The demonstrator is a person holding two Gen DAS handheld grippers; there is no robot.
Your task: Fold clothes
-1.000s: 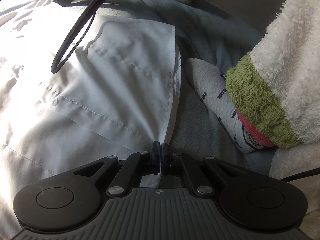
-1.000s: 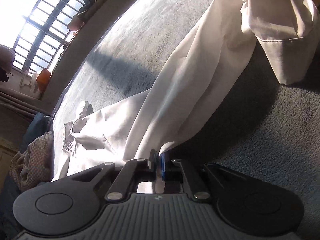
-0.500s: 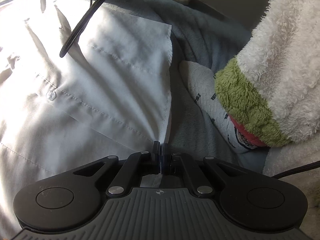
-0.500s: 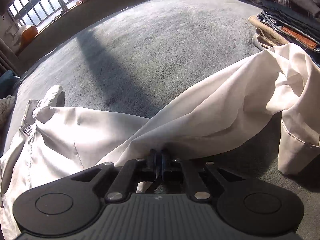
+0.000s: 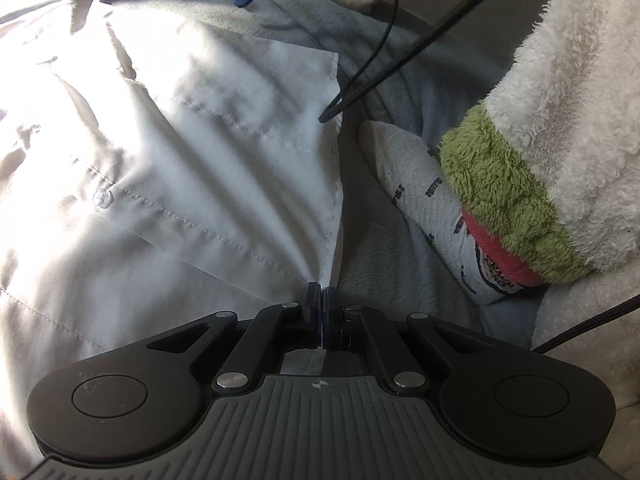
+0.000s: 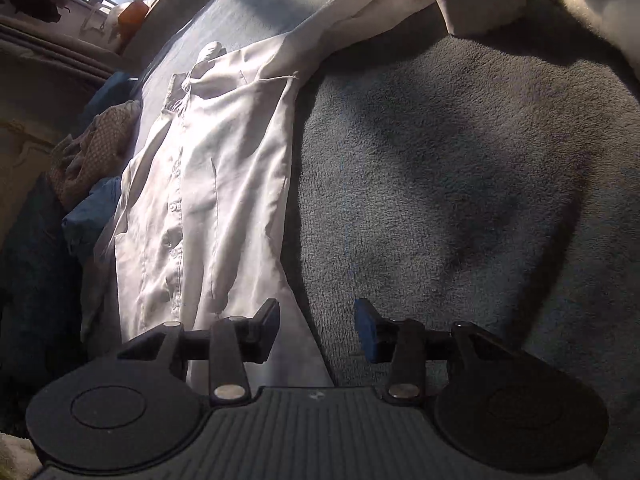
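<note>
Your white shirt (image 6: pixel 208 184) lies flat on the grey blanket (image 6: pixel 460 184). Your left gripper (image 5: pixel 321 300) pinches its hem edge tight. Your right gripper (image 6: pixel 316 326) is opening over the hem corner, fingers (image 6: pixel 267 330) gripping nothing.

One white shirt (image 6: pixel 208 184) lies on one grey blanket (image 6: pixel 460 184). Two grippers show, the left (image 5: pixel 321 300) and the right (image 6: pixel 316 326). At the right of the left view are one sock (image 5: pixel 424 200) and two cables (image 5: pixel 384 52).
</note>
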